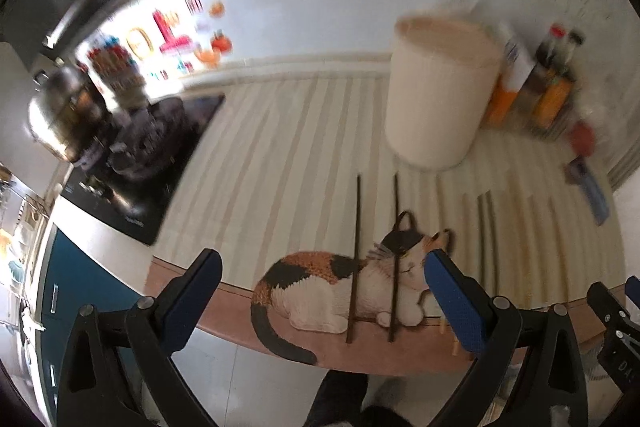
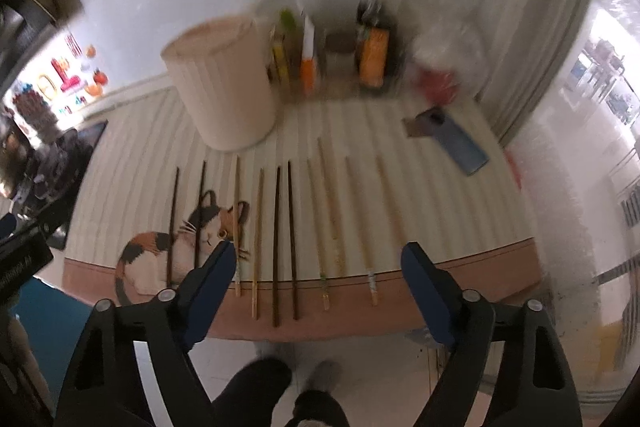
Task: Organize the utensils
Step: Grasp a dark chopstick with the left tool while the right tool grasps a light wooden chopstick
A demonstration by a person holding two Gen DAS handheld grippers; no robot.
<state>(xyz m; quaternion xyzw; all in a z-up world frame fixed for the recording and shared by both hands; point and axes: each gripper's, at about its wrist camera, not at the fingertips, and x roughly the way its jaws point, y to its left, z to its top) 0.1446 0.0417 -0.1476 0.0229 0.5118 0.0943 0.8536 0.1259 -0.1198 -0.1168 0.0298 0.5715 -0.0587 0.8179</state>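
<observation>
Several chopsticks lie side by side on a striped mat (image 2: 420,195) that has a cat picture (image 2: 172,247). A dark pair (image 2: 276,247) is in the middle, a light wooden chopstick (image 2: 258,239) is to its left, and more light ones (image 2: 332,203) are to its right. Another dark pair (image 1: 356,247) crosses the cat. A cream cylindrical holder (image 1: 436,99) (image 2: 224,87) stands upright behind them. My left gripper (image 1: 322,261) hovers open above the cat and its dark pair. My right gripper (image 2: 320,249) hovers open above the middle chopsticks, holding nothing.
Sauce bottles (image 2: 374,43) and a plastic bag (image 2: 444,63) stand along the back wall. A blue phone (image 2: 460,143) lies at the right. A black cooktop (image 1: 152,163) with a steel pot (image 1: 60,119) sits left of the mat. The person's feet (image 2: 280,387) are below the counter's front edge.
</observation>
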